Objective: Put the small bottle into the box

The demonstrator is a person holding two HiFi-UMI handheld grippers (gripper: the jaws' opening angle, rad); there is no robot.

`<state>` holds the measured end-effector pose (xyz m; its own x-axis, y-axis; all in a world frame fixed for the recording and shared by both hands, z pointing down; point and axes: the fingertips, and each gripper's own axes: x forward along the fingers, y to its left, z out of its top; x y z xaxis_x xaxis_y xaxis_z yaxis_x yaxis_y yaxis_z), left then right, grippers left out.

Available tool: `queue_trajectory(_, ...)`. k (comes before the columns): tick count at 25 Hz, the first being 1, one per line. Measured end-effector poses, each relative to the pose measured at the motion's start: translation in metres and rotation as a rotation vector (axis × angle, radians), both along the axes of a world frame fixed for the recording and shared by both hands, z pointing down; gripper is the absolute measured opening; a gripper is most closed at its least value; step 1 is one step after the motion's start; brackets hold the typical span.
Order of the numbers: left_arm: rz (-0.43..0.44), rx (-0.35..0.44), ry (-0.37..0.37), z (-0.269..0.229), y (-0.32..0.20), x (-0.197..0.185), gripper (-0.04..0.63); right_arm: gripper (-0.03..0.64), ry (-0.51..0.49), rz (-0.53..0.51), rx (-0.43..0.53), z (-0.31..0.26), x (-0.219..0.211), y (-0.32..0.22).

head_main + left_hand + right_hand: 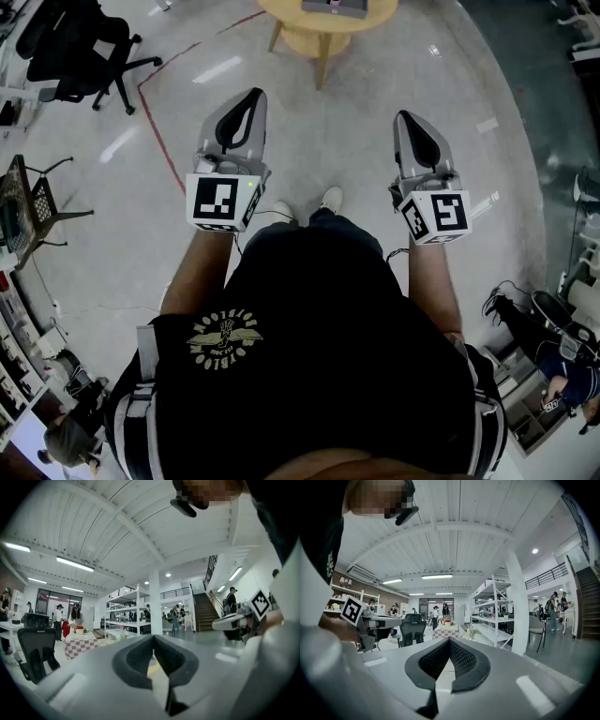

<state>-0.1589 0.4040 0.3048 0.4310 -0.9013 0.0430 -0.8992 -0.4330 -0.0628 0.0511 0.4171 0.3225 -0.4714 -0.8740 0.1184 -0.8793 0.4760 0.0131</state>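
I see neither a small bottle nor a box in any view. In the head view both grippers are held out level in front of the person's body, above bare floor. My left gripper (251, 95) has its jaws closed tip to tip with nothing between them, as the left gripper view (153, 637) also shows. My right gripper (404, 115) is likewise shut and empty, with its tips meeting in the right gripper view (449, 641). Each gripper view catches the other gripper at its edge.
A round wooden table (323, 30) stands ahead with a grey object (335, 6) on it. A black office chair (80, 52) and a wire rack (26, 202) are at the left. White shelving (497, 616), a pillar (515, 611) and a checkered table (446, 631) lie further off, with several people about.
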Motion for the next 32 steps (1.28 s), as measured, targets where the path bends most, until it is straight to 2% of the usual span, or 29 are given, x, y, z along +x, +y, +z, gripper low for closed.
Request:
queue_trajectory(7, 0.014, -0.008, 0.004, 0.005, -0.014, -0.020, 0.000, 0.008, -0.015, 0.013, -0.008, 0.004, -0.021, -0.012)
queue_trajectory(15, 0.008, -0.048, 0.000, 0.024, -0.042, -0.037, 0.000, 0.008, -0.019, 0.067, -0.001, 0.005, -0.017, -0.034)
queue_trajectory(19, -0.001, -0.045, 0.019, 0.024, -0.067, -0.025, 0.000, 0.008, -0.013, 0.052, -0.022, 0.010, -0.005, -0.056)
queue_trajectory(23, 0.007, -0.034, 0.029, 0.015, -0.092, -0.009, 0.000, 0.008, -0.013, 0.029, -0.004, 0.002, 0.003, -0.083)
queue_trajectory(32, 0.007, -0.084, 0.016, 0.035, -0.134, 0.027, 0.000, 0.007, -0.028, -0.004, -0.025, 0.012, 0.032, -0.130)
